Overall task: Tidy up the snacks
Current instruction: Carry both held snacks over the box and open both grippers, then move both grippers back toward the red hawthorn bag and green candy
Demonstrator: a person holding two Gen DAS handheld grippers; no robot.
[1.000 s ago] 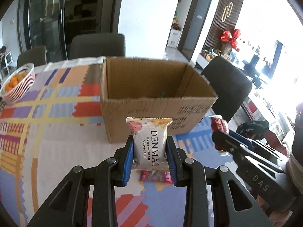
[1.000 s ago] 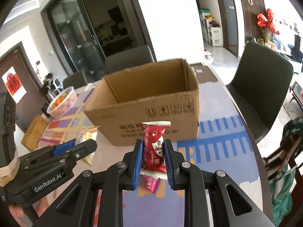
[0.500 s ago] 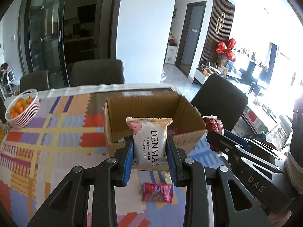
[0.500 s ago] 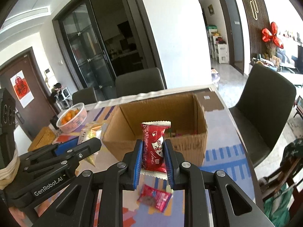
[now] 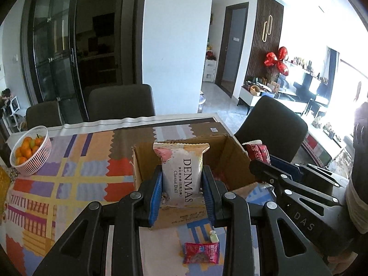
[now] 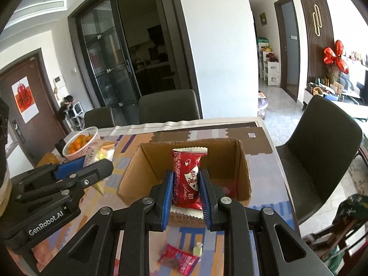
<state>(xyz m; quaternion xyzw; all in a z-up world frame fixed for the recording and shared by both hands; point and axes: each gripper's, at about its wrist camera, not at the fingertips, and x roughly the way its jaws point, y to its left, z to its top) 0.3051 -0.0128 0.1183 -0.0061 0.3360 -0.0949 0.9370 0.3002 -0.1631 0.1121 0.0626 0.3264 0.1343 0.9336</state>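
Both your tongs hang over the open brown cardboard box (image 5: 232, 158)

Red wrappers lie inside; left tongs (image 5: 182, 192) pinch the white Cheese Ball packet (image 5: 181, 172) mid-frame, right tongs (image 6: 185, 197) pinch the red snack packet (image 6: 187, 179), both tilted downward.

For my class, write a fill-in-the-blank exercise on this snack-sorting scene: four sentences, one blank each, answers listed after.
1. The left gripper is shut on a pale packet printed DENMAS Cheese ____.
2. The right gripper is shut on a packet whose main colour is ____.
3. Beyond both grippers stands an open ____ box.
4. The white basket on the tablecloth holds small ____ fruit.

Missing words: Ball; red; cardboard; orange
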